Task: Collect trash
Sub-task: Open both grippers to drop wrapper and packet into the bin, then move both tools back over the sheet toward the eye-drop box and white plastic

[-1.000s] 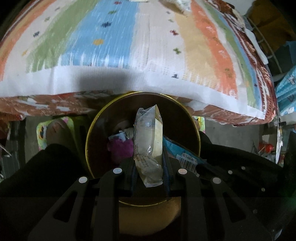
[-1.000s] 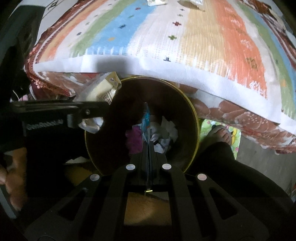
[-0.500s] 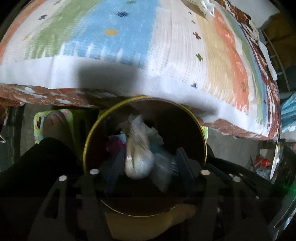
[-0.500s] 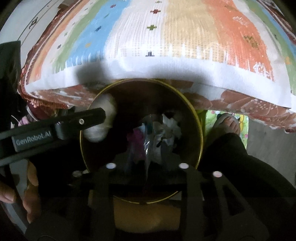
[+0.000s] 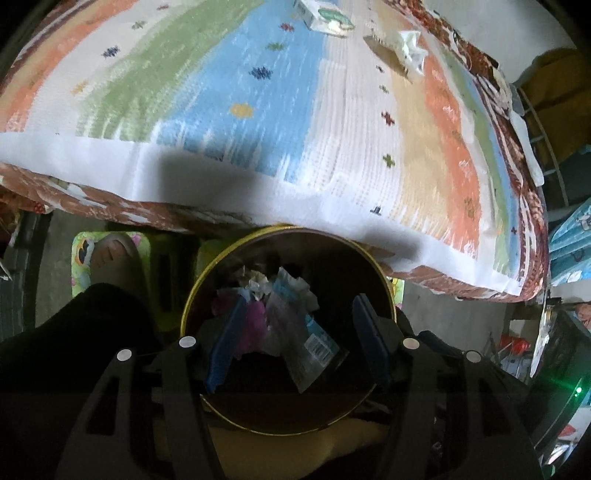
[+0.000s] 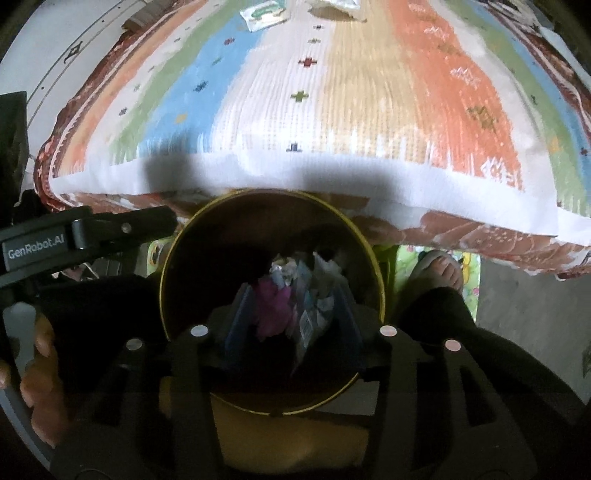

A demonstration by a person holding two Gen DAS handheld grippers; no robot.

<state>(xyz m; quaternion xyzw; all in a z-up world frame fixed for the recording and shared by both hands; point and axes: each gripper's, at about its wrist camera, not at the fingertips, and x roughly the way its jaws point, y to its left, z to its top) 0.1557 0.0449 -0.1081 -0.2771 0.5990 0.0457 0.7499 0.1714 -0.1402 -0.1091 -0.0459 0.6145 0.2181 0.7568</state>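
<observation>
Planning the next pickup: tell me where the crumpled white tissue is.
In the left wrist view the crumpled white tissue lies far up the striped blanket, upper right, just right of a small green-printed packet.

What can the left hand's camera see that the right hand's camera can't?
Only the left wrist view shows a green light at the right edge and a crumpled white tissue on the bed. Only the right wrist view shows the left gripper from the side, labelled GenRobot.AI, and the hand holding it. Both show the gold-rimmed bin with wrappers inside, the striped blanket, and a green-and-white packet far up the bed.
</observation>
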